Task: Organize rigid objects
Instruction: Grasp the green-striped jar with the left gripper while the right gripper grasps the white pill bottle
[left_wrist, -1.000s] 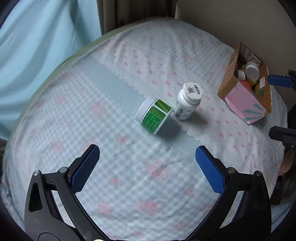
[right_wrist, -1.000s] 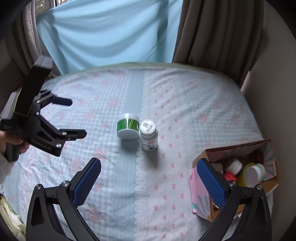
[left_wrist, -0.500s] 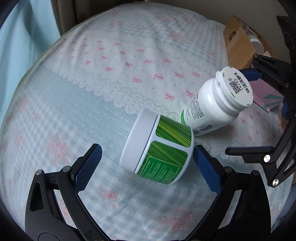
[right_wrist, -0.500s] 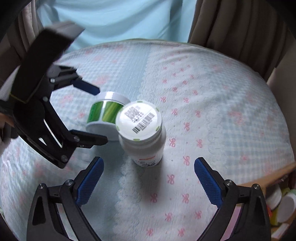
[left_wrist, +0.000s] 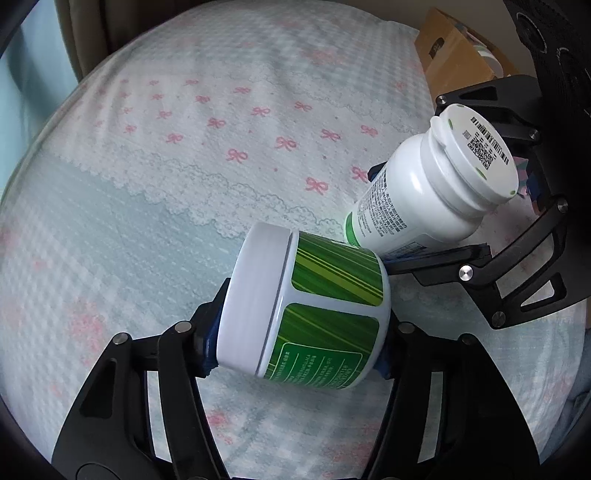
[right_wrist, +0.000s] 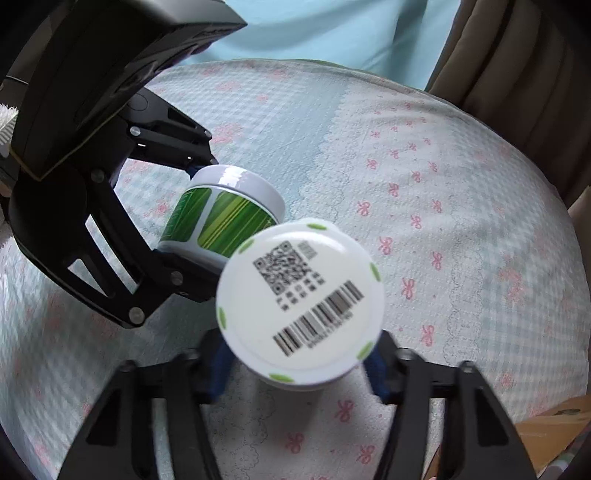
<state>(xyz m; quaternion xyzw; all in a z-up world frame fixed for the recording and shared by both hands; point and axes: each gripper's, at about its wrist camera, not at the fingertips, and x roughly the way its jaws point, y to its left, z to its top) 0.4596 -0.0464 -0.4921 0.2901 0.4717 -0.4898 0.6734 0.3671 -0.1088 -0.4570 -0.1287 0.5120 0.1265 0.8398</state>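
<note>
Left claw (left_wrist: 299, 332): jaws closing on the green jar (left_wrist: 314, 314), pads pressing its lid and base.
Right claw (right_wrist: 299, 360): jaws closing on the white bottle (right_wrist: 299, 310), just beside the jar.
Bed (left_wrist: 166, 166): under both, mid-bed.
Cardboard box (left_wrist: 454, 62): near the bed's far edge.

The jar (left_wrist: 306, 314) and bottle (left_wrist: 424, 195) touch, leaving no gap between them. The far bed (left_wrist: 221, 110) lies open. A cardboard box (left_wrist: 454, 62) blocks the far right.

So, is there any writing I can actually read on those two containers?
No words can be read.
White bottle cap: a QR code and barcodes; the digits beneath are blurred.
White bottle side: fine print, too small.
Green-labelled jar: white boxed text, too small.
</note>
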